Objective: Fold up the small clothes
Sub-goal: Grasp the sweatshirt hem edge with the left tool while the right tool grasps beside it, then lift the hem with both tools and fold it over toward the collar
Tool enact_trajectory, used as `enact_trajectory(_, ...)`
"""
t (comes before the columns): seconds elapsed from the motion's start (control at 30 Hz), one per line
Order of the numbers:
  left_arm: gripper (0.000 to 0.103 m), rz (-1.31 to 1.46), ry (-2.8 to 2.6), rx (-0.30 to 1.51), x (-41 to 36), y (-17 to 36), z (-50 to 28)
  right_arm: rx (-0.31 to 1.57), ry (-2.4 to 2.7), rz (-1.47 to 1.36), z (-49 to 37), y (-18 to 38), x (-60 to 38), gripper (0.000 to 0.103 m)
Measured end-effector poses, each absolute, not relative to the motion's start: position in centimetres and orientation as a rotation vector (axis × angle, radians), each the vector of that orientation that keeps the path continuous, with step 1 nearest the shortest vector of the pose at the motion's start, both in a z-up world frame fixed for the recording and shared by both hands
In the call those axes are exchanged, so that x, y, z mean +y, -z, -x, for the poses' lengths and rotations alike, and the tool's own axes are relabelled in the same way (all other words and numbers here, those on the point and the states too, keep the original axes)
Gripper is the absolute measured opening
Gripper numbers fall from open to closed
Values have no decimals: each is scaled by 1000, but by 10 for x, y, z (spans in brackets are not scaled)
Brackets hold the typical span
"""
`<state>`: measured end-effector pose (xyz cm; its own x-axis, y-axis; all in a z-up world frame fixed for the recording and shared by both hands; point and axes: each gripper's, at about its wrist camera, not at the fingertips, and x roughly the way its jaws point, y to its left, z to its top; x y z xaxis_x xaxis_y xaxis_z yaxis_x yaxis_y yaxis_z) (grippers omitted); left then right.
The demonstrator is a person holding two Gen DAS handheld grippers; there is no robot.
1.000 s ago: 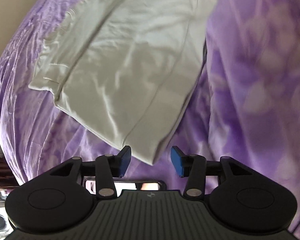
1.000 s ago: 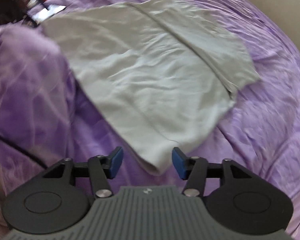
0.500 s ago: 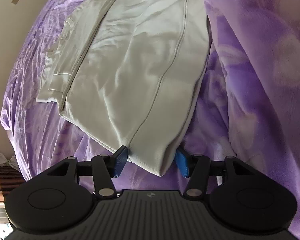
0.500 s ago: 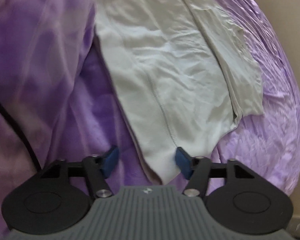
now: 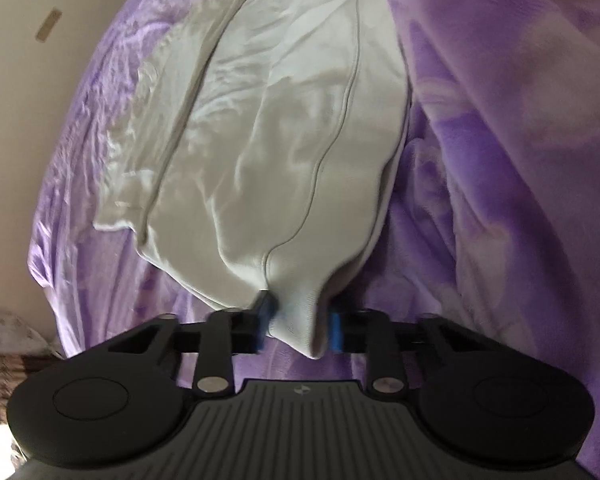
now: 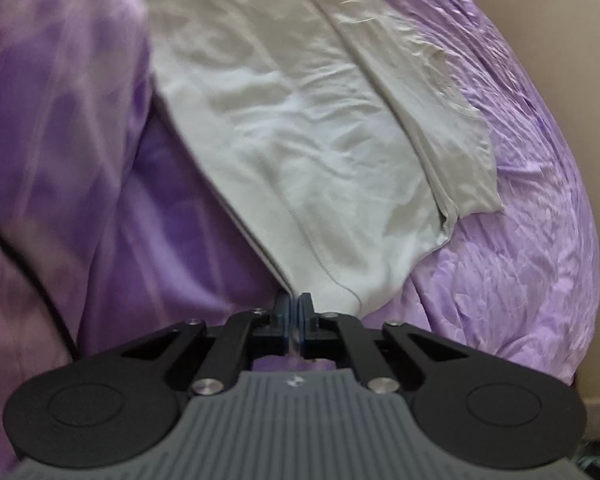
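Broadly, a purple bedspread (image 5: 500,160) carries the pale garment (image 5: 284,140) laid flat. Left gripper (image 5: 298,326) is closing on one near corner; right gripper (image 6: 295,316) pinches the other. Uneven lifting could skew the fold.
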<state>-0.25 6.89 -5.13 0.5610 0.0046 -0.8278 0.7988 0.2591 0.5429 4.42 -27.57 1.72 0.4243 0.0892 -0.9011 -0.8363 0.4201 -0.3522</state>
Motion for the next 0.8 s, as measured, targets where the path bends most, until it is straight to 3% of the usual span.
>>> enact_trajectory(0.03,12,-1201,627,819,69,49,4,935,-716,990,-40,-12,-275,0)
enact_trajectory(0.1,6,-1177,611,802,70,41,4,896,-726,1044,-33,-8,-274,17)
enact_trajectory(0.2,4,-1070,571,803,74,23,-6,839,-747,1123,-25,-5,-273,30)
enact_trajectory(0.4,4,-871,478,806,80,-7,-28,814,-745,1241,-23,10,-269,28)
enact_trajectory(0.43,4,-845,463,802,81,-12,-31,802,-727,1265,-22,14,-267,25)
enact_trajectory(0.5,3,-790,430,798,85,-22,-36,791,-688,1274,-22,15,-266,0)
enact_trajectory(0.8,3,-624,275,613,90,-83,-36,637,-417,923,-45,-66,-284,0)
